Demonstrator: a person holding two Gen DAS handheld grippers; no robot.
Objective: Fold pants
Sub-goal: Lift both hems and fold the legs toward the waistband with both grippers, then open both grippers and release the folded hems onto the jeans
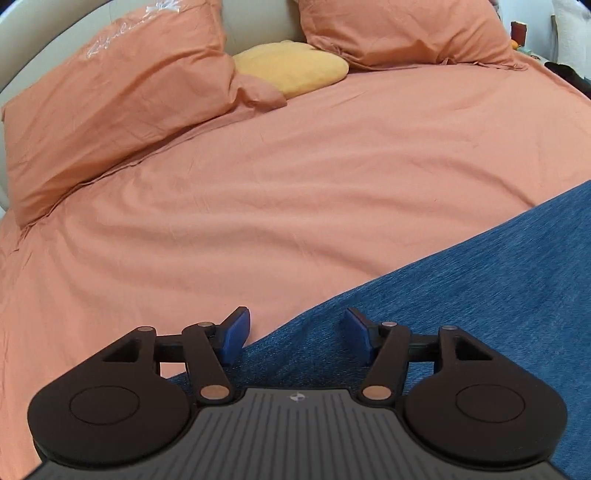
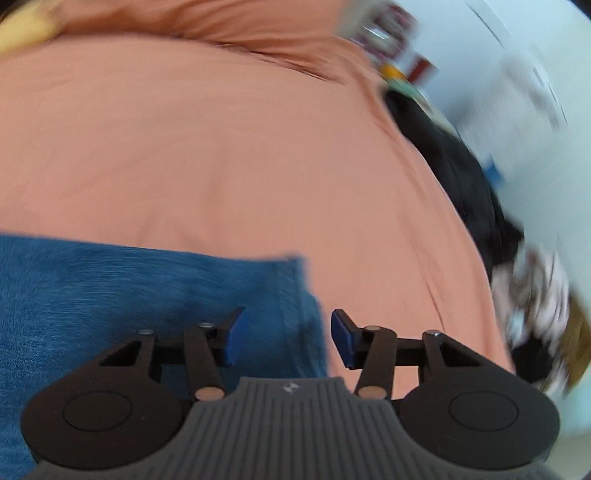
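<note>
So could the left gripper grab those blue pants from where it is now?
Probably yes. The left gripper is open and hangs right above the edge of the blue pants, which lie flat on the orange bedsheet. Nothing sits between them; it would only need to come down and close.

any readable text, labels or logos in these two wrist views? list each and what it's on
No text can be read in either view.
White embroidered script on the left pillow: too small and distorted to make out.
Small round emblem on the left gripper body: a symbol, no letters.
Same emblem on the right gripper body: no letters.
Clutter beside the bed in the right wrist view: blurred, nothing legible.
Blue pants: no label visible.
</note>
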